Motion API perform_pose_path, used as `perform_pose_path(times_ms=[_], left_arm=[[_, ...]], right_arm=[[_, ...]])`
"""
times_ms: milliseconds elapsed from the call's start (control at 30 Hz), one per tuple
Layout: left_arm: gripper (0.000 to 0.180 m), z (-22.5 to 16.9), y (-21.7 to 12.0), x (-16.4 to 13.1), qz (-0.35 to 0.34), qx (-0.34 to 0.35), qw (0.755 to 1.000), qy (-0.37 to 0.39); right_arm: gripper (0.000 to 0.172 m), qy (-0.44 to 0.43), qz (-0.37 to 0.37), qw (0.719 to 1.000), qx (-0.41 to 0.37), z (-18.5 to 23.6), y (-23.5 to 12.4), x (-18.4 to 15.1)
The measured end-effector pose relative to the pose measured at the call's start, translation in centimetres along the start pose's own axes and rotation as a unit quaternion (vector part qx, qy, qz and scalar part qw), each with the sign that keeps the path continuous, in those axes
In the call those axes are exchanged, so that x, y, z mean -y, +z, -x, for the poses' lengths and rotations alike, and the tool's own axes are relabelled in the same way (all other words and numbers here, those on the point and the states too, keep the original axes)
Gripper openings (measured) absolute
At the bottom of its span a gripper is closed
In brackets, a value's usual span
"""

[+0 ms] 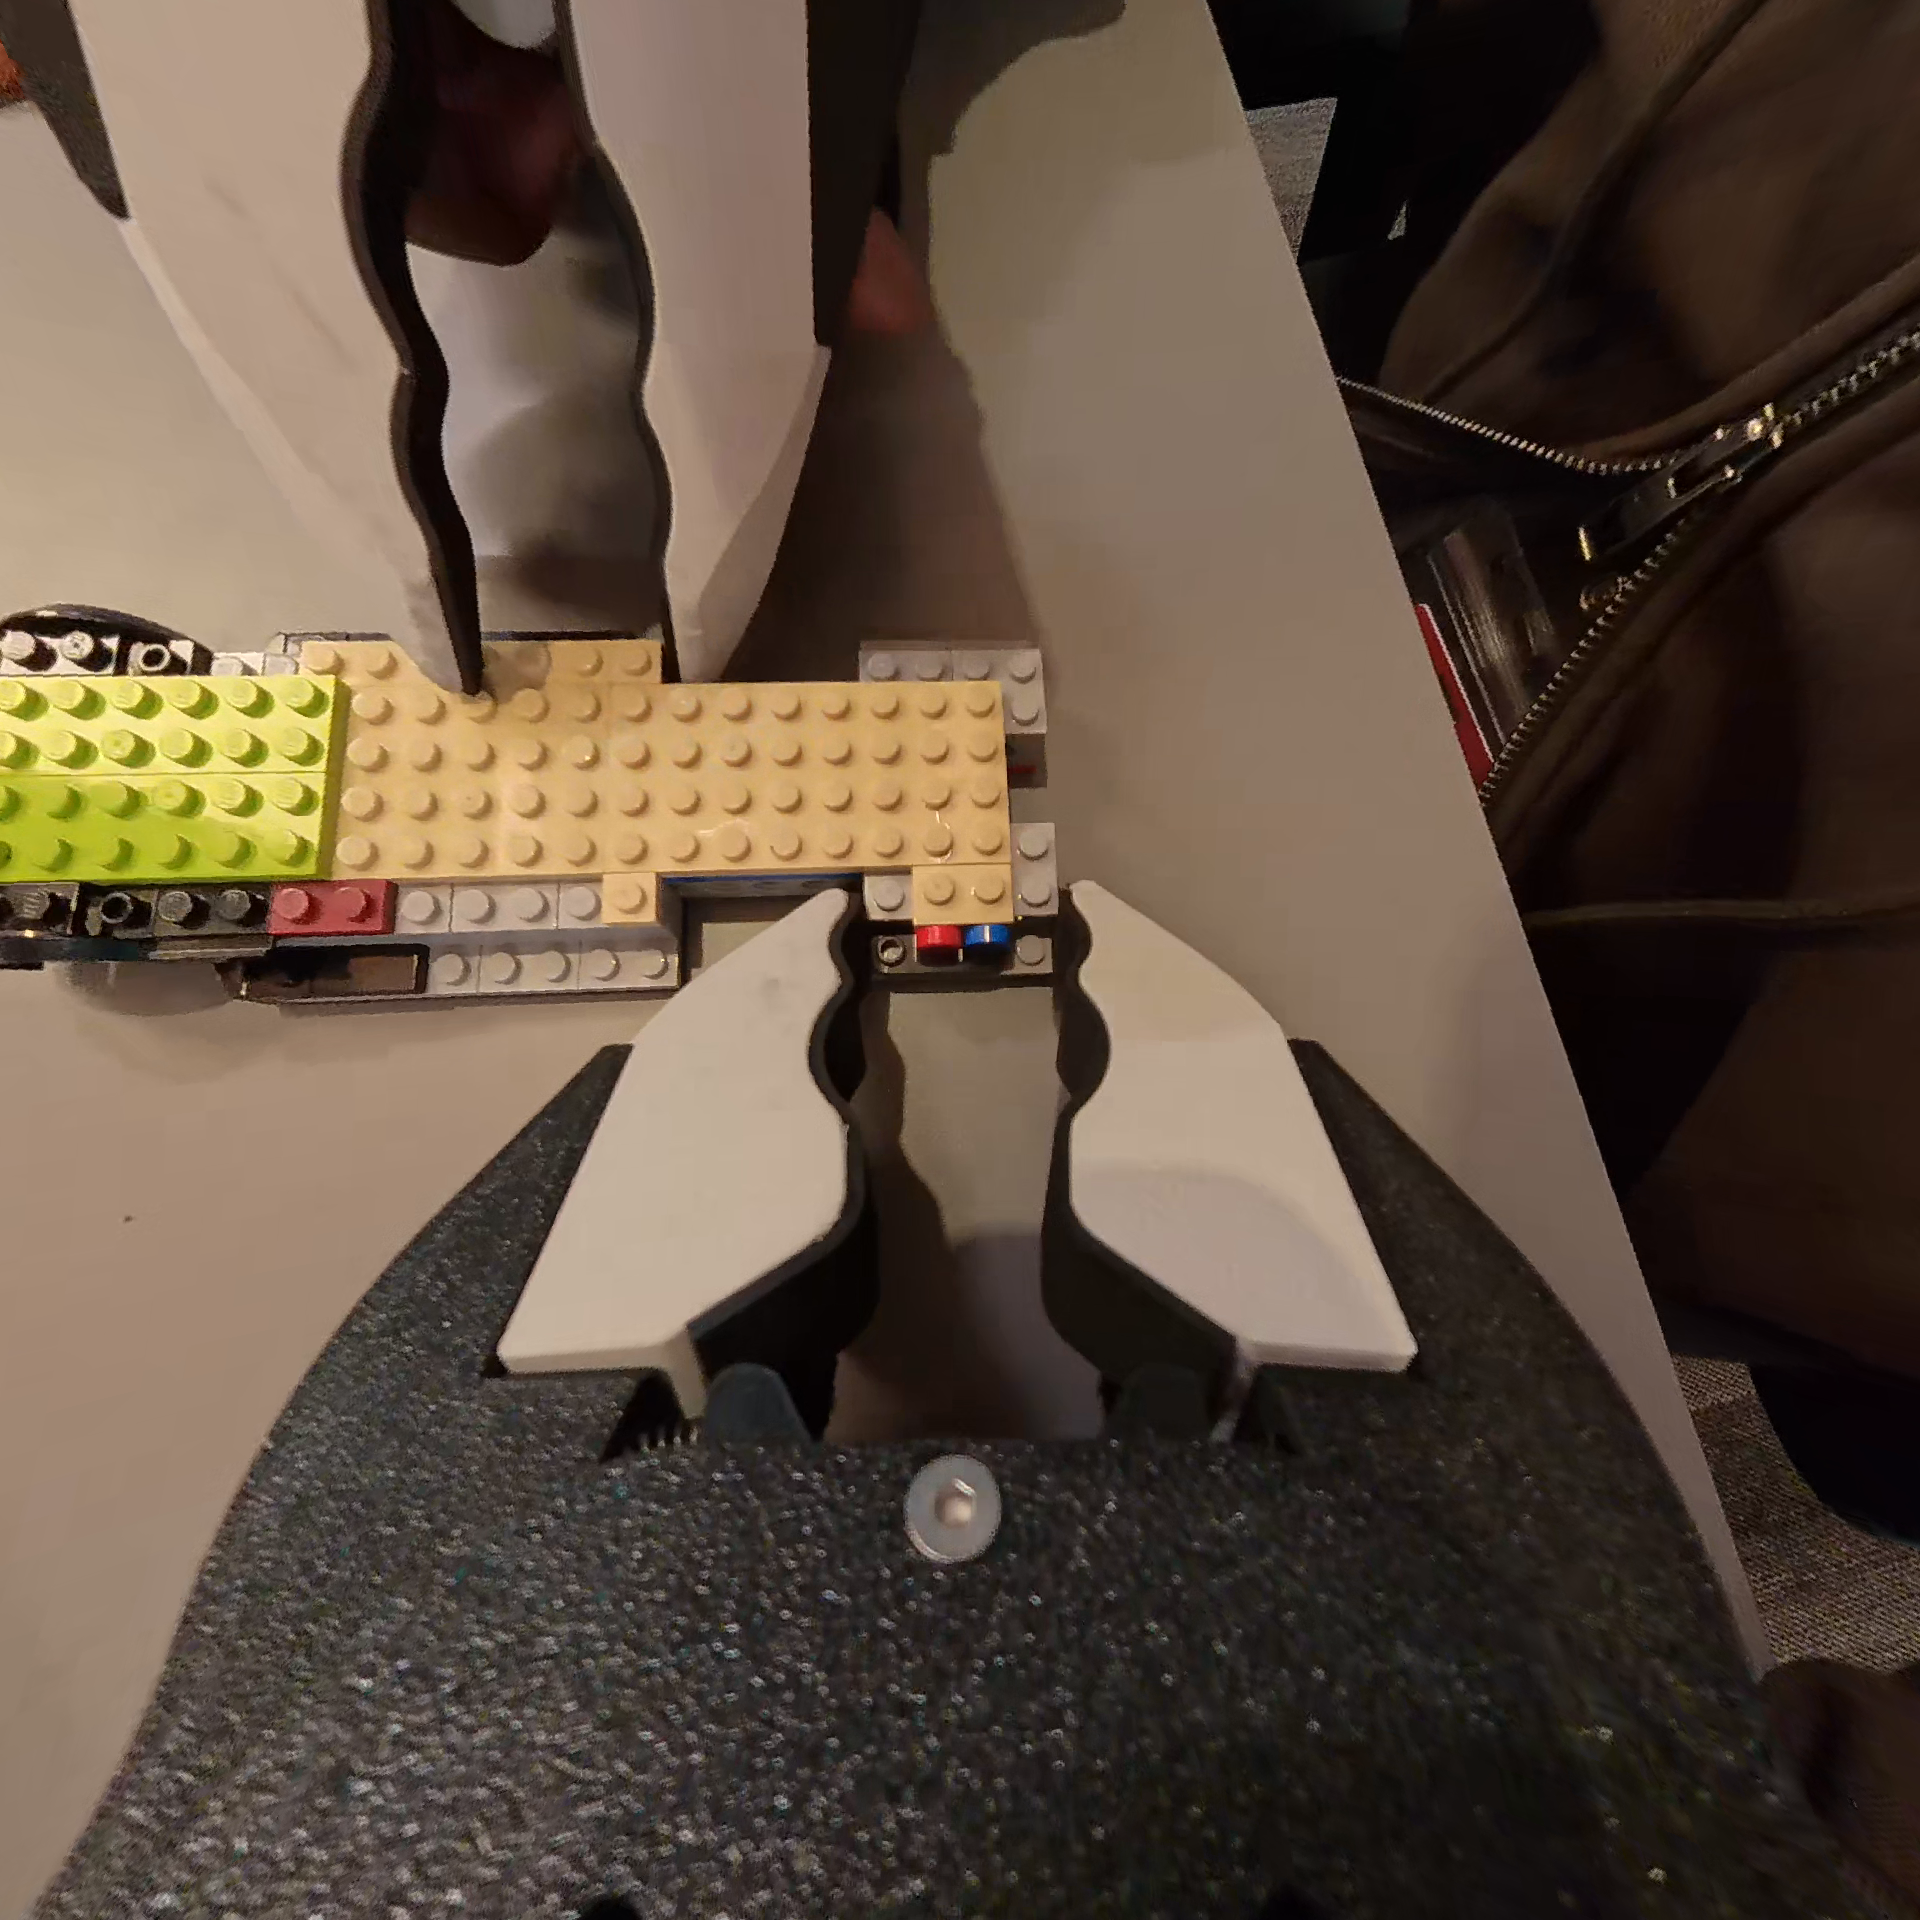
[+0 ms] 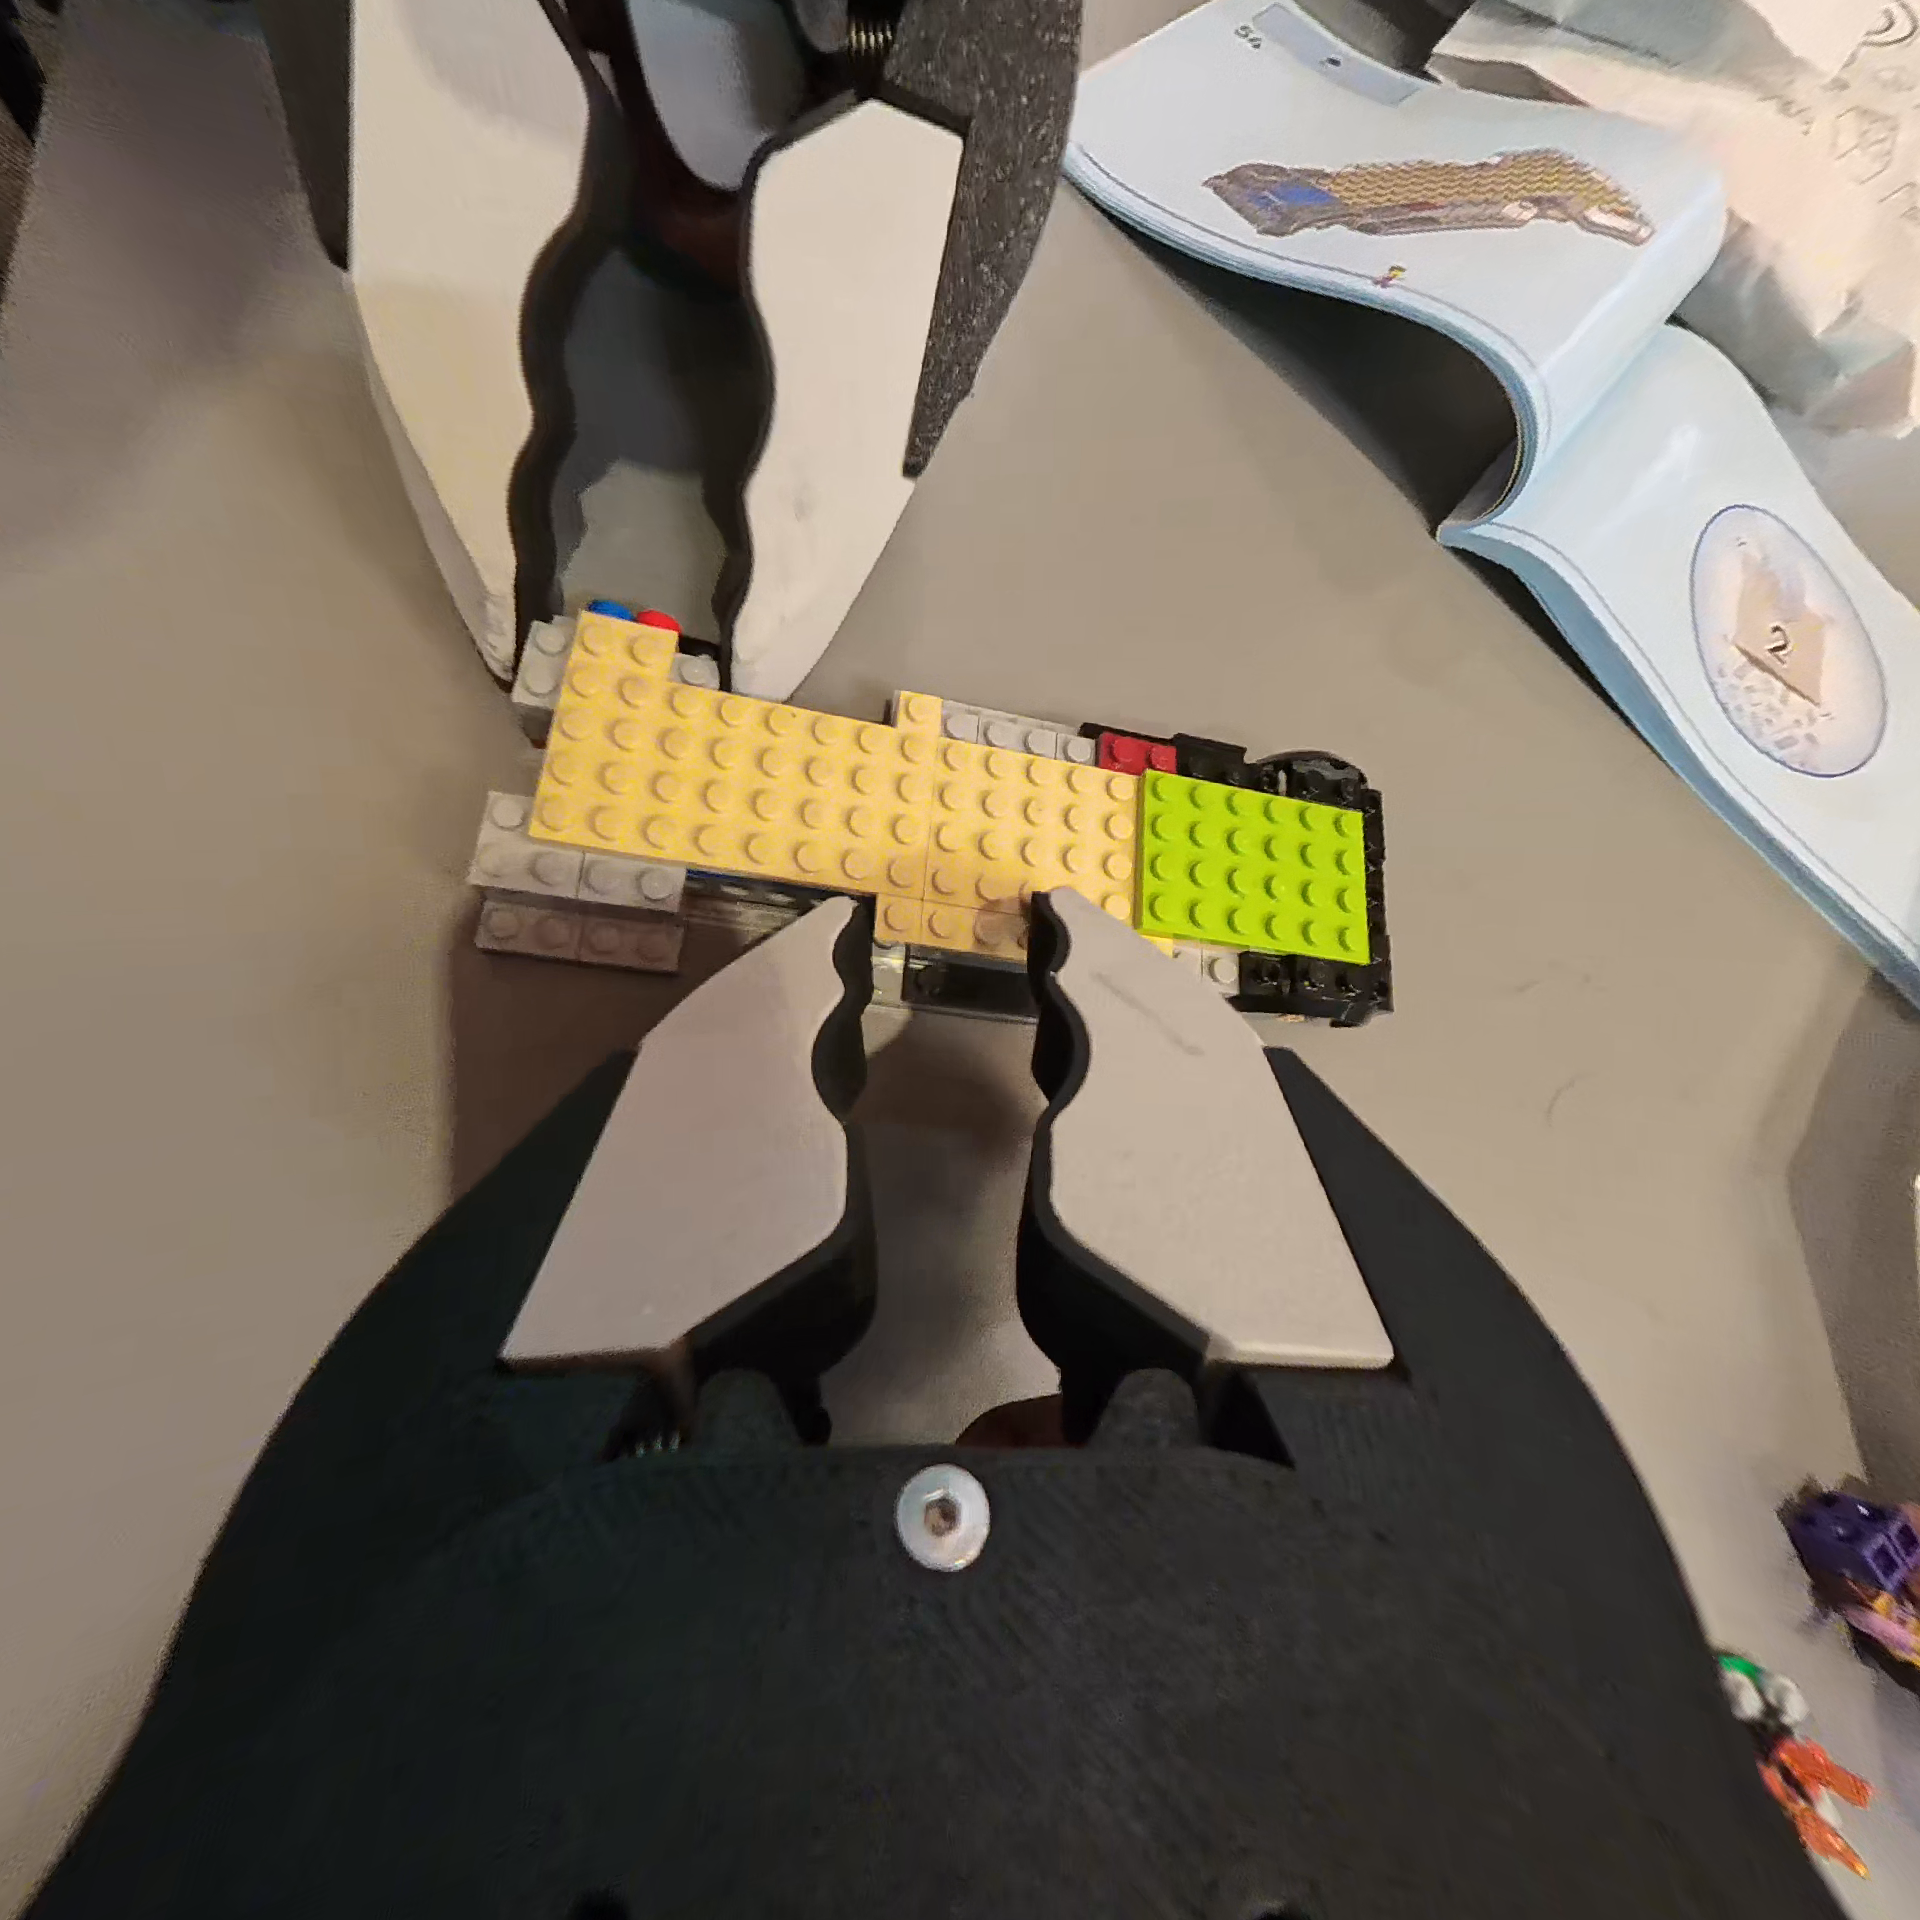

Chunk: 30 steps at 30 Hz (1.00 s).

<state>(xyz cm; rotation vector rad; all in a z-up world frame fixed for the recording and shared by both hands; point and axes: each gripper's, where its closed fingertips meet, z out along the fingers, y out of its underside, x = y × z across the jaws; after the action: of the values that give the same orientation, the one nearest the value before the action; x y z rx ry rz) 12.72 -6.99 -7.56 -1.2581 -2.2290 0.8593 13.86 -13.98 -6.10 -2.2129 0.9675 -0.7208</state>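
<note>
Item: long brick model (image 1: 675, 769), flat on the grey tabletop (image 1: 208, 1143). It has a tan studded deck, a lime plate (image 2: 1252, 862) at one end, and grey and black edging.

- Left tongs (image 1: 956, 914): closed round the narrow end block that carries one red and one blue stud (image 1: 961, 937). A pad sits against each side of the block. The hold looks square and low, which I judge good for keeping the model from sliding.
- Right tongs (image 2: 945, 909): at the opposite long edge, near the lime plate. One fingertip (image 2: 1044, 909) rests on the tan studs, the other (image 2: 847, 920) sits just off a small tan tab. Partly spread; I cannot tell whether they pinch anything.
- Open instruction booklet (image 2: 1558, 312): well apart from the model, beyond it.
- Small purple and orange pieces (image 2: 1860, 1569): loose at the tabletop's edge.
- Brown zipped jacket (image 1: 1662, 520): beside the tabletop.
</note>
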Motion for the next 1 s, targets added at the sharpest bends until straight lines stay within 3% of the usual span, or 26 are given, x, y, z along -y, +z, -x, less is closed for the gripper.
perform_pose_path(times_ms=[167, 200, 233, 433, 700, 1000], left_arm=[[0.034, 0.1, 0.0, 0.0, -0.001, 0.004, 1.0, -0.002], [0.034, 0.1, 0.0, 0.0, 0.0, 0.0, 1.0, -0.005], [0.034, -0.1, 0.0, 0.0, 0.0, -0.003, 1.0, 0.002], [0.034, -0.2, 0.1, 0.0, 0.001, -0.005, 1.0, 0.003], [0.034, -0.2, 0.1, 0.0, 0.0, -0.005, 1.0, 0.0], [0.034, -0.3, 0.1, 0.0, 0.001, -0.008, 1.0, 0.005]], right_arm=[[0.028, 0.03, -0.021, 0.999, 0.04, 0.3, -0.1, 0.3], [0.0, 0.039, -0.038, 0.996, 0.073, 1.1, -0.3, 0.7], [0.0, 0.059, -0.044, 0.994, 0.085, 1.2, -0.3, 1.0], [0.0, 0.055, -0.045, 0.996, 0.058, 0.4, -0.6, 0.5], [0.025, 0.02, -0.038, 0.999, 0.03, 0.7, -0.7, 0.1], [0.021, 0.028, -0.034, 0.998, 0.045, 0.8, -0.3, 0.2]])
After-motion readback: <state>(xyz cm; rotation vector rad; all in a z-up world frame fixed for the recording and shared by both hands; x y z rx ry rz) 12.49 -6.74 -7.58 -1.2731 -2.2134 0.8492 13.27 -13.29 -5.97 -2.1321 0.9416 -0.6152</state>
